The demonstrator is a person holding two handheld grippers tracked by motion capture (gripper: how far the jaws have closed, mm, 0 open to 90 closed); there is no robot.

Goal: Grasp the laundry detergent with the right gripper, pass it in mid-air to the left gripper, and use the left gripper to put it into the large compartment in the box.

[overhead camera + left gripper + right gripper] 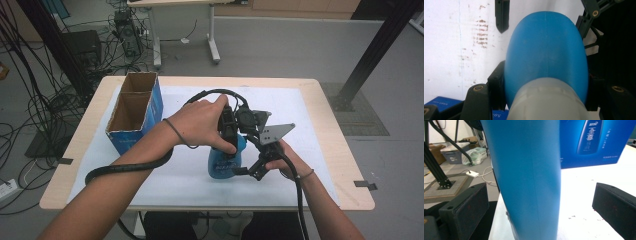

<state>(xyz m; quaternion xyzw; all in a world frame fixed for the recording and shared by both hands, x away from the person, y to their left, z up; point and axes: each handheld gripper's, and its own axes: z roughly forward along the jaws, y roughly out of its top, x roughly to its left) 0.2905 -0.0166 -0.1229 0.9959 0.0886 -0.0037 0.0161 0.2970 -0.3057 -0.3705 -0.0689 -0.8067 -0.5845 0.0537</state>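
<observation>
One blue bottle [226,162], one box [134,111].

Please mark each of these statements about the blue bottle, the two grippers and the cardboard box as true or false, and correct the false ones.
1. The left gripper is shut on the blue bottle. True.
2. The right gripper also clamps the bottle. False: its jaws stand apart, with a gap between each of them and the bottle.
3. The blue box is open at the top. True.
4. The bottle lies inside the box. False: it is held above the white mat, to the right of the box in the high view.
</observation>
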